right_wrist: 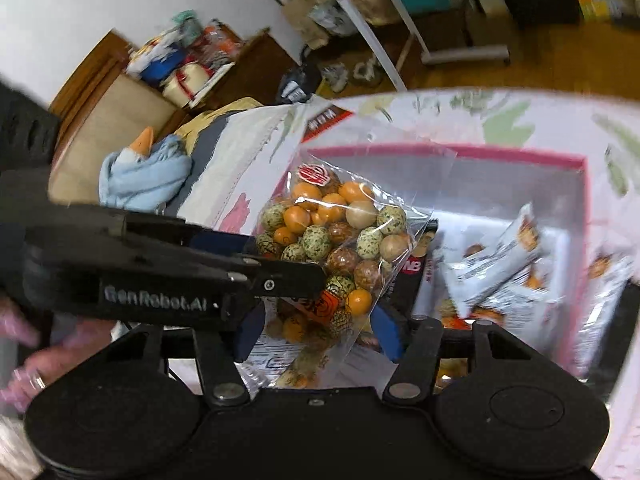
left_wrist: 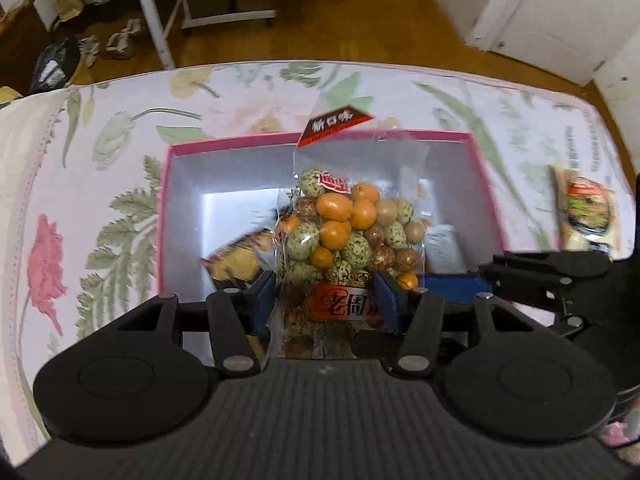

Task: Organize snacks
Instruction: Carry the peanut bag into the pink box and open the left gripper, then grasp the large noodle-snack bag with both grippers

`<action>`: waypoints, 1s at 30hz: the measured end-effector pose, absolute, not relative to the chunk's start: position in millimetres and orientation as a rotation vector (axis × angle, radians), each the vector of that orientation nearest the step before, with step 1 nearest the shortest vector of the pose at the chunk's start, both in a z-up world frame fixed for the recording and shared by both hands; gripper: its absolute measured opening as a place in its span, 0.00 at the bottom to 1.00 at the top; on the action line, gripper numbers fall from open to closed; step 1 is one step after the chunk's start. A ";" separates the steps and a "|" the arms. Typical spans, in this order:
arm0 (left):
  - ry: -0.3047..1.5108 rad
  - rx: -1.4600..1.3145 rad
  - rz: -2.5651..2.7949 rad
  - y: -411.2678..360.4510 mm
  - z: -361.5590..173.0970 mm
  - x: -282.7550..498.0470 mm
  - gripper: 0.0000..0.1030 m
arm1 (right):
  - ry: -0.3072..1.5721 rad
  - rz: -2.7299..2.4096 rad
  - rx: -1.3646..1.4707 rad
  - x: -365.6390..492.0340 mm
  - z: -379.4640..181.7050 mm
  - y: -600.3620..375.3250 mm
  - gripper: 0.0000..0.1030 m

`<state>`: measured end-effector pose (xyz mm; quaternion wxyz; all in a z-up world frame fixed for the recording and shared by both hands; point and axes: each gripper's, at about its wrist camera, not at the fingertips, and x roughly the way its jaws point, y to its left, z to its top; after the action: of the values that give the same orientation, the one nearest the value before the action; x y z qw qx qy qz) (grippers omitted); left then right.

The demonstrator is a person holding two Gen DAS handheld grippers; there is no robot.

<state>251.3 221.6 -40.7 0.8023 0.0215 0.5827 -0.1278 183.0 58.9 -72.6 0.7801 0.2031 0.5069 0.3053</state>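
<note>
I'm holding a clear bag of coated nuts (left_wrist: 344,236) in my left hand-held gripper (left_wrist: 326,300), blue pads pinching the bag's lower end by the red label; the bag is standing up past the fingers. Through the plastic: orange, speckled green, brown and tan balls, a red logo sticker near the top, and a brown-and-red header flap tilting above. The bag is hanging over the pink-rimmed box (left_wrist: 168,184), above its near-middle, not resting on the floor of it. My right hand-held gripper (right_wrist: 318,330) is sitting just beside, its blue pads standing apart either side of the bag's bottom; I'm not able to tell whether they are touching the plastic. Inside the box: a yellow-brown packet (left_wrist: 236,260) at the left, white snack packets (right_wrist: 504,264) piling at the right, a dark packet (right_wrist: 416,268) next to them. Far half of the box floor is showing bare white. Another snack packet (left_wrist: 588,212) is lying outside on the floral bedspread (left_wrist: 80,168), near its right edge. Bedspread is running open around the box on the left and far sides.
</note>
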 end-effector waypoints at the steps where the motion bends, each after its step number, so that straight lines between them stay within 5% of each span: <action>1: 1.243 0.062 -0.269 221.9 -45.5 255.9 0.51 | 1.112 0.653 0.476 188.7 -79.4 61.1 0.62; 12: 1.189 0.134 -0.160 231.8 -90.7 274.9 0.54 | 1.136 0.603 0.512 203.6 -121.0 86.2 0.61; 30: 1.064 0.066 -0.298 210.0 -39.0 193.7 0.52 | 0.808 0.532 0.174 101.6 -21.8 -44.8 0.62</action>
<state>193.7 210.0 -39.0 0.8506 0.0314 0.5054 -0.1413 101.6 -44.8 -21.8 0.8818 0.0834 0.3878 0.2552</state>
